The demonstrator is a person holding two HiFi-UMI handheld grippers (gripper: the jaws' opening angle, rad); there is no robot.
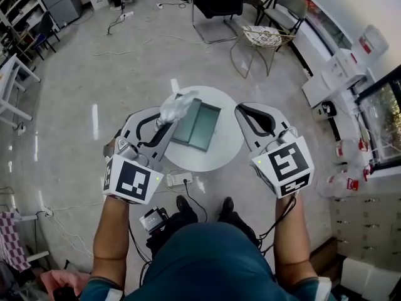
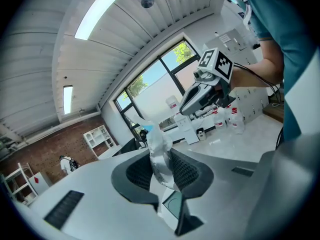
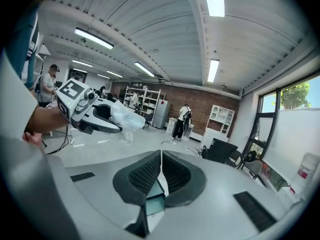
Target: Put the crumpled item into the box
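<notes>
A crumpled white plastic item (image 1: pixel 177 107) sits between the pads of my left gripper (image 1: pixel 168 116), which is shut on it above the left part of the round white table (image 1: pixel 230 148). A shallow grey-green box (image 1: pixel 198 126) lies open on that table, just right of the held item. In the left gripper view the crumpled item (image 2: pixel 159 156) stands up between the dark pads, with the box (image 2: pixel 173 207) showing below. My right gripper (image 1: pixel 240 110) hovers over the table's right edge, shut and empty. In the right gripper view its jaws (image 3: pixel 161 170) touch, and the crumpled item (image 3: pixel 126 118) shows at the far left.
A white power strip (image 1: pixel 178 179) and cables lie on the floor by the person's feet. A wire chair (image 1: pixel 263 39) and a black chair (image 1: pixel 216 5) stand behind the table. White cabinets (image 1: pixel 332 77) and bottles line the right wall.
</notes>
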